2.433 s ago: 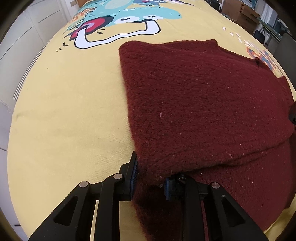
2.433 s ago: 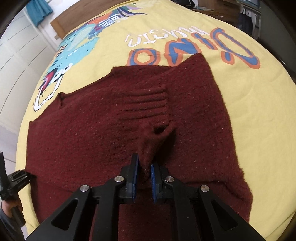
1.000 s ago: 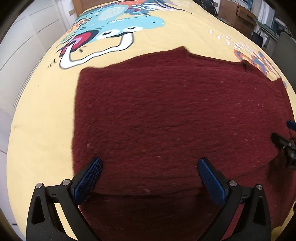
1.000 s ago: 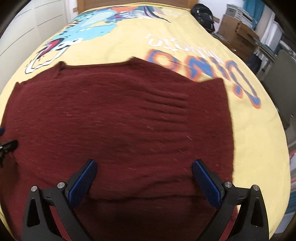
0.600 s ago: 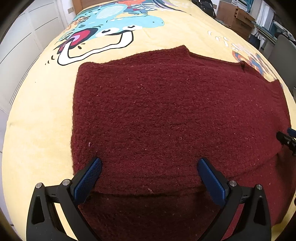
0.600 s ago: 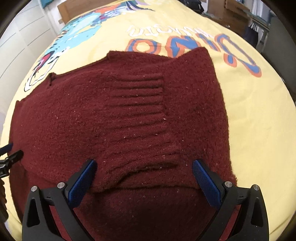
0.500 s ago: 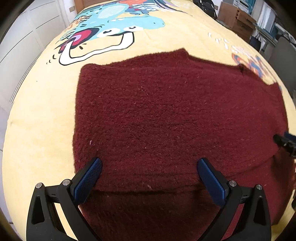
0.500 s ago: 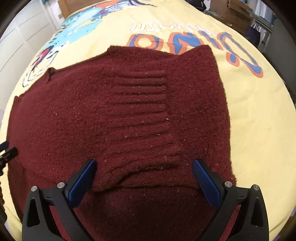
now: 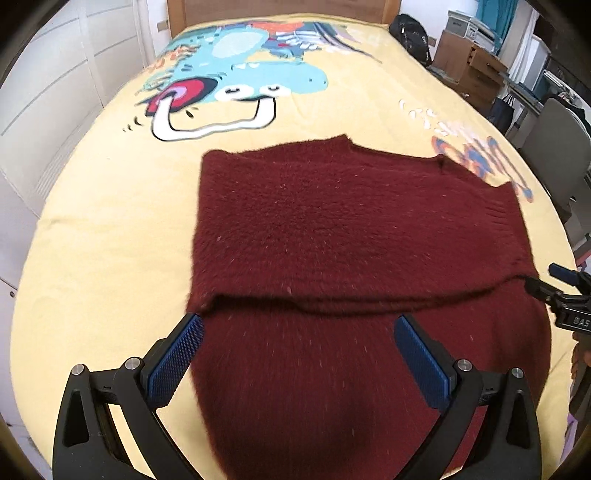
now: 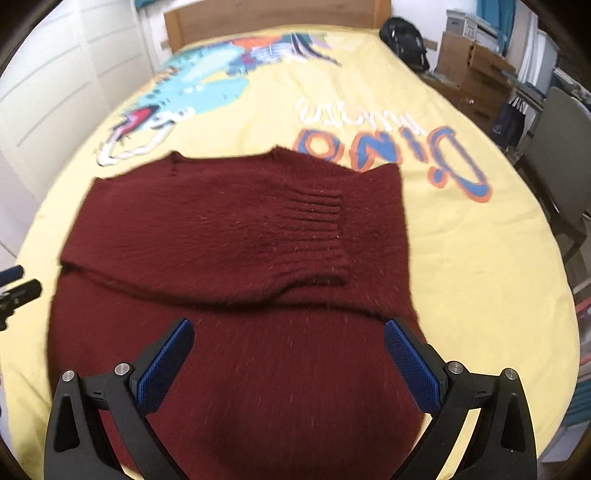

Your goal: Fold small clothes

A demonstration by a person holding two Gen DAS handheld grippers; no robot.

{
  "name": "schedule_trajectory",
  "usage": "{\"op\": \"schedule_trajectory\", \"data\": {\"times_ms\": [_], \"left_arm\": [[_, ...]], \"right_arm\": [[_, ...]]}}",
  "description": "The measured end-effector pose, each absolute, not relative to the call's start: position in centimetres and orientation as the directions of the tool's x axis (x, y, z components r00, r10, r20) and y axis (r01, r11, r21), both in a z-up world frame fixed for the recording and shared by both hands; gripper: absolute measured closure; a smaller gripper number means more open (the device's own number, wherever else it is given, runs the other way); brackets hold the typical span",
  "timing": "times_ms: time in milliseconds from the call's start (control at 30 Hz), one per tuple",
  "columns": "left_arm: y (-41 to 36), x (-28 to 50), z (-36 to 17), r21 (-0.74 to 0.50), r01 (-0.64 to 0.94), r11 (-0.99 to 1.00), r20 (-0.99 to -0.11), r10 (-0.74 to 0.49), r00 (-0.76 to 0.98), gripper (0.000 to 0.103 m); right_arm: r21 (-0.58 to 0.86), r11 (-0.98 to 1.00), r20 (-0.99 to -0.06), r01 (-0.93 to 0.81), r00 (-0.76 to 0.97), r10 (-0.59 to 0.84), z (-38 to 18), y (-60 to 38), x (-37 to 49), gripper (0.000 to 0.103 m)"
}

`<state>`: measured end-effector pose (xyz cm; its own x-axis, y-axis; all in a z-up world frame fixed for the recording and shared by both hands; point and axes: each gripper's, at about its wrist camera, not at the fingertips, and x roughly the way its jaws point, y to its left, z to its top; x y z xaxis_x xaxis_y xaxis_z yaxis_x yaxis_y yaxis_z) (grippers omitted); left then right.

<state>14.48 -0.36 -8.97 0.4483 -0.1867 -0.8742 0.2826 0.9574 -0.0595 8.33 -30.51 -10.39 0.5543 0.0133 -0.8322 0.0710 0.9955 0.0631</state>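
A dark red knit sweater (image 9: 332, 229) lies flat on a yellow dinosaur-print bedspread (image 9: 110, 221). A sleeve is folded across its body, the ribbed cuff (image 10: 317, 221) showing in the right wrist view, where the sweater (image 10: 229, 258) fills the middle. My left gripper (image 9: 299, 343) is open and empty, above the sweater's near left part. My right gripper (image 10: 288, 347) is open and empty, above the near right part. The right gripper's tips (image 9: 565, 291) show at the left view's right edge; the left gripper's tips (image 10: 18, 284) show at the right view's left edge.
A wooden headboard (image 9: 280, 11) stands at the far end of the bed. White wardrobe doors (image 9: 48, 85) line the left side. Cardboard boxes (image 9: 469, 70), a black bag (image 9: 410, 33) and a grey chair (image 10: 561, 147) stand to the right.
Both grippers let go of the sleeve folds earlier and opened wide. Since half a second ago both have pulled back and up, so the sweater looks smaller and farther.
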Motion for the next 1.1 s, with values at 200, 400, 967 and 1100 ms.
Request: {"op": "schedule_trajectory", "data": {"times_ms": [200,400,967,1100], "left_arm": [[1.3,9.5,-8.5,-0.095,0.261,0.961,-0.88,-0.204,0.429,0.001],[3.1,5.7,-10.3,-0.054,0.219,0.974,-0.901,-0.142,0.411,0.001],[5.1,2.5,-19.1,-0.107,0.178,0.978,-0.963,-0.146,0.226,0.009],[4.6,2.3,-19.4,-0.122,0.218,0.968,-0.962,-0.169,0.215,0.024]], "right_arm": [[0.075,0.992,-0.808,0.105,0.589,-0.001,-9.3,-31.1,1.3,0.0],[0.058,0.984,-0.843,0.166,0.536,-0.041,-12.3,-32.6,-3.7,0.0],[0.153,0.958,-0.956,0.243,0.282,0.081,-21.1,-34.9,-5.7,0.014],[0.178,0.956,-0.959,0.234,0.257,0.115,-21.8,-35.0,-5.6,0.032]]}}
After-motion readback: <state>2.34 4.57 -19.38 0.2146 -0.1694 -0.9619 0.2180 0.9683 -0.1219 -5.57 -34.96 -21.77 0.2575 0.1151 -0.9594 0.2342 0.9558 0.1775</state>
